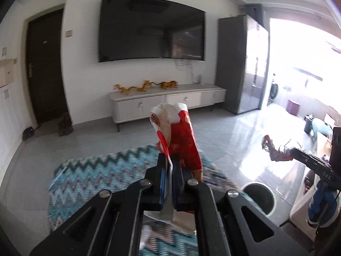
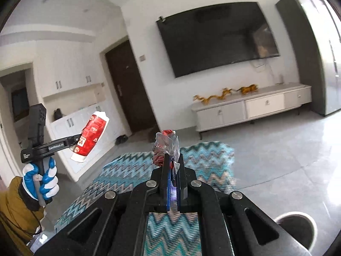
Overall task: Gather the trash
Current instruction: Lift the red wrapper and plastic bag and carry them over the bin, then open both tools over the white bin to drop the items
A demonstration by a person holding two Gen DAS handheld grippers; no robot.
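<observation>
Your left tool (image 1: pixel 170 162) is pressed together on the lower edge of a red-and-white crumpled paper snack bag (image 1: pixel 177 136), which stands up from the pads toward twelve o'clock. Your right tool (image 2: pixel 175 166) is likewise pinched shut, on a crinkled clear-and-red plastic wrapper (image 2: pixel 165 147) that bunches up just past the tips. In the left wrist view that wrapper shows out at three o'clock; in the right wrist view the paper bag hangs at nine o'clock, above your blue-and-white gloved hand (image 2: pixel 42 177).

Both pieces look very light and soft, so I judge they will flop and flutter rather than hold shape. The plastic is likely slick and could slide out of a thin pinch; you are better off with a bunched fold than a single layer. The paper bag is stiffer at its creased seam, which is where you hold it.

A round white-rimmed dark bin (image 1: pixel 259 198) sits at five o'clock, beside the teal zigzag woven rug (image 1: pixel 96 170).
</observation>
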